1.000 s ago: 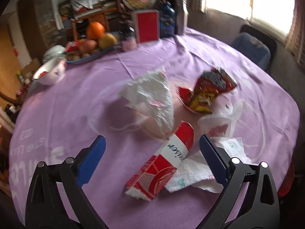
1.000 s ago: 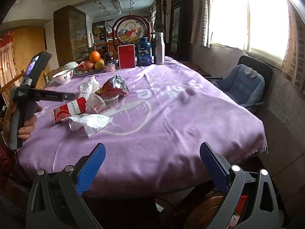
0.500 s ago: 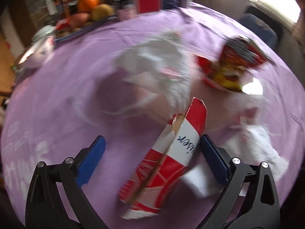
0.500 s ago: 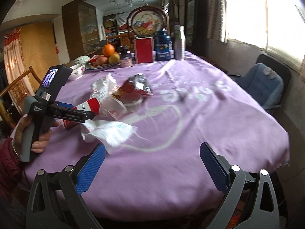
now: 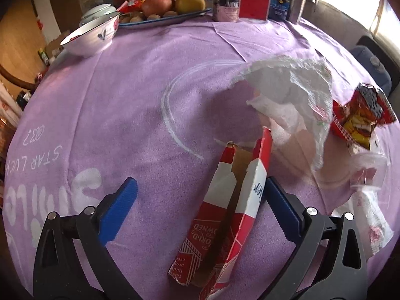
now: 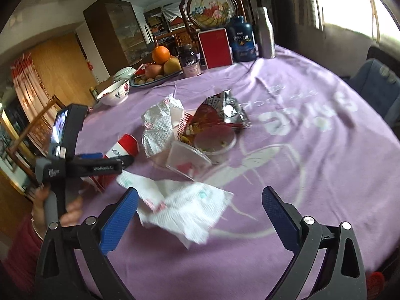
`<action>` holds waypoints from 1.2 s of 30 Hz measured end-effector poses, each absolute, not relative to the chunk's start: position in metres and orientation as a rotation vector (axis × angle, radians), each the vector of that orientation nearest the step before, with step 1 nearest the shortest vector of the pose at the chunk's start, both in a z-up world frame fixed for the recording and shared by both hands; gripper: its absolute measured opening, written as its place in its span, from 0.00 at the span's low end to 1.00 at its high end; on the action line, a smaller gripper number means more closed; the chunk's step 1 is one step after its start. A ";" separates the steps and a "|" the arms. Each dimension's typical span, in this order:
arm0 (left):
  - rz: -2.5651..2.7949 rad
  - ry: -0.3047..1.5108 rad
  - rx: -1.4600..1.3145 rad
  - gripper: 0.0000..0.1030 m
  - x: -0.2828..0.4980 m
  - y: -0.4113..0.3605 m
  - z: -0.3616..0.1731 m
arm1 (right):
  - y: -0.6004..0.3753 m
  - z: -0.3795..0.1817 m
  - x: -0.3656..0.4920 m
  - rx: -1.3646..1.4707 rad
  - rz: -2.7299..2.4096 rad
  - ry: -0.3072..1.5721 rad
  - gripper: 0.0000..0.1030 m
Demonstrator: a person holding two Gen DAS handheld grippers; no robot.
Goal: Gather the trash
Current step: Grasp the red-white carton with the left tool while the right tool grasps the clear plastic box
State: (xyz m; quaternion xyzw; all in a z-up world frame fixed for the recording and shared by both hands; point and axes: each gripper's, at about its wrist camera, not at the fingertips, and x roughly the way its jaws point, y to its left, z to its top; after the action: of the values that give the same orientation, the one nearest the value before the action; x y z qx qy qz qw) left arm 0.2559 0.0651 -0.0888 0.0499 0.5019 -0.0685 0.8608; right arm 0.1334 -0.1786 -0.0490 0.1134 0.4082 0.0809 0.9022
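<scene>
Already low over the purple-clothed bench (image 5: pixel 125 100), the left gripper (image 5: pixel 197 200) held its jaws wide around the red-and-white carton (image 5: pixel 225 212), whose long axis ran near-to-far against the right jaw, while the right gripper (image 6: pixel 200 205), also wide, hovered over a crumpled napkin (image 6: pixel 180 207).

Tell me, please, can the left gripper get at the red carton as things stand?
Probably yes. The left gripper is open, and the red carton already lies between its fingers, close against the right one. Nothing covers the carton here; the napkin lies beyond its far end.
</scene>
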 end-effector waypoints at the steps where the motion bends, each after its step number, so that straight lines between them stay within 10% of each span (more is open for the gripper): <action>1: -0.141 1.051 0.107 0.95 0.256 0.064 -0.089 | -0.178 -0.049 0.137 0.248 0.173 0.847 0.94; 36: -0.118 1.033 0.089 0.95 0.255 0.064 -0.089 | -0.203 -0.068 0.169 0.433 0.146 0.905 0.53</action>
State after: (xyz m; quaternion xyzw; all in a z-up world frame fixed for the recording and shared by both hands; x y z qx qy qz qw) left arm 0.2552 0.0639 -0.0895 0.0423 0.4932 -0.0562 0.8671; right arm 0.1693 -0.2030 -0.0685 0.2074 0.4332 0.0698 0.8743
